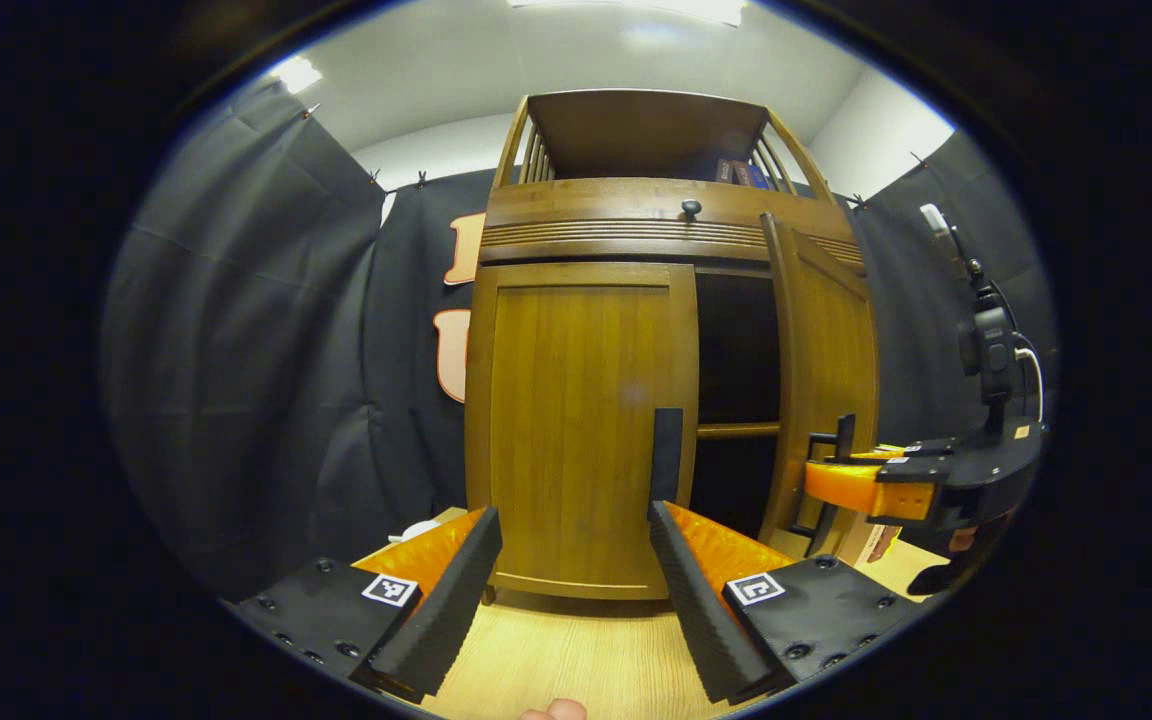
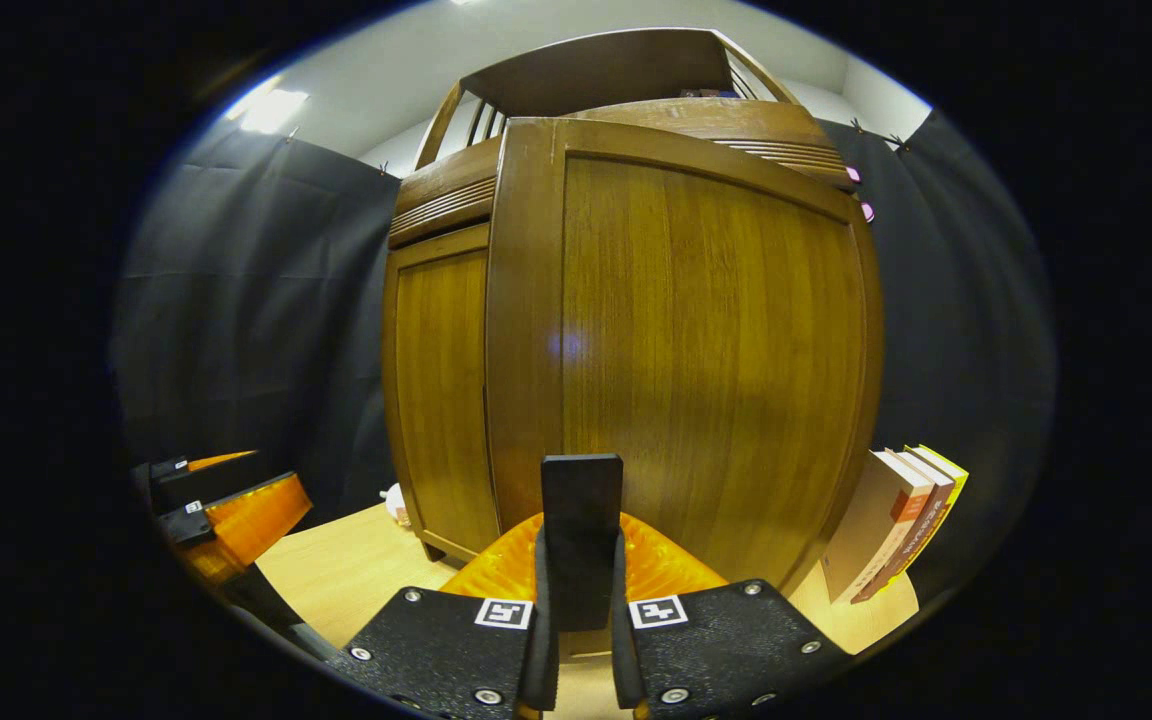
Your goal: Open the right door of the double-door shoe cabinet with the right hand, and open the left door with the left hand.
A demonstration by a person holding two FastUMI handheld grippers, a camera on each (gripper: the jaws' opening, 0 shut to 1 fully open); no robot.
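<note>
**Orange-bodied grippers with tagged black plates**

The left gripper [image 1: 576, 560] is showing ribbed pads, orange housing and screwed black plates bearing square black-and-white markers. The right gripper [image 2: 581, 610] is wearing matching plates, markers, silver screws and an orange shell.

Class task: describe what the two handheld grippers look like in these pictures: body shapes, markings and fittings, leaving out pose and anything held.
Left gripper: two long ridged fingers on black plates with screws, each plate carrying a square black-and-white marker tag, and translucent orange bodywork behind. Right gripper: the same build, with black screwed plates, two square tags and an orange ribbed shell. Seen from the left gripper view, it carries a black upright mount with a white cable.
</note>
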